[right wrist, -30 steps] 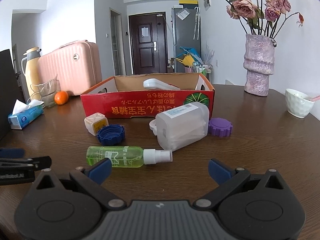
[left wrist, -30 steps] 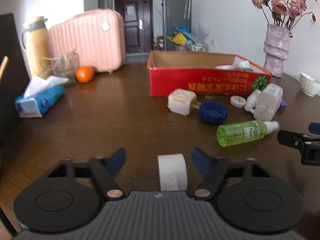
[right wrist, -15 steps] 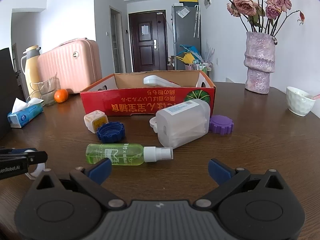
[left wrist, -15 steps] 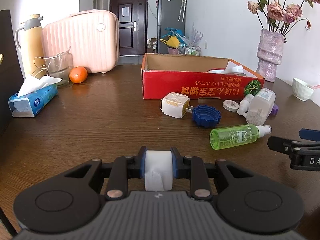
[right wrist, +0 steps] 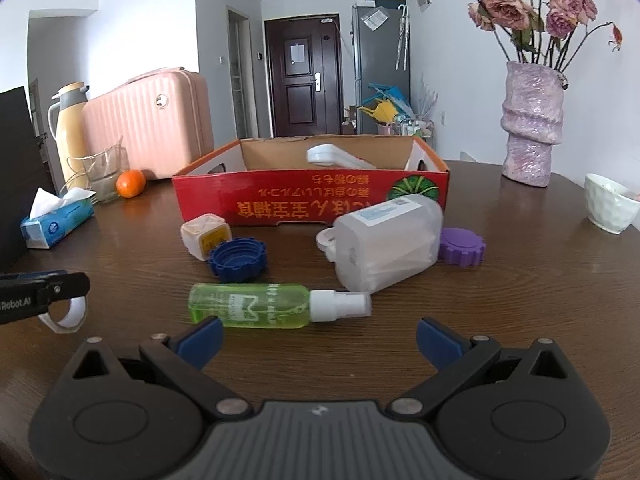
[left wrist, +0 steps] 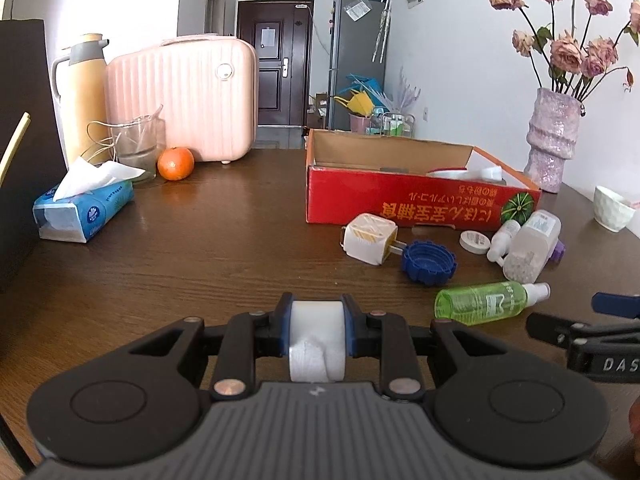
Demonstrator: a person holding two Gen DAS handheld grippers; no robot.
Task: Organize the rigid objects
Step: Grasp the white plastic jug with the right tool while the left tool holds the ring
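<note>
A white tape roll is clamped between the blue pads of my left gripper, low over the near part of the brown table. The right wrist view shows that gripper at the far left, with the roll hanging from it as a ring. My right gripper stands open and holds nothing, just short of a green spray bottle lying on its side. Behind it lie a blue cap, a white cube plug, a translucent bottle and a purple cap. A red cardboard box stands beyond them.
A white object lies in the box. A tissue pack, an orange, a glass jug, a thermos and a pink suitcase stand at the back left. A flower vase and a white bowl stand on the right.
My left gripper's jaws, open around the tape roll a second ago, have closed onto it and stayed closed. My right gripper has stayed open in place.
</note>
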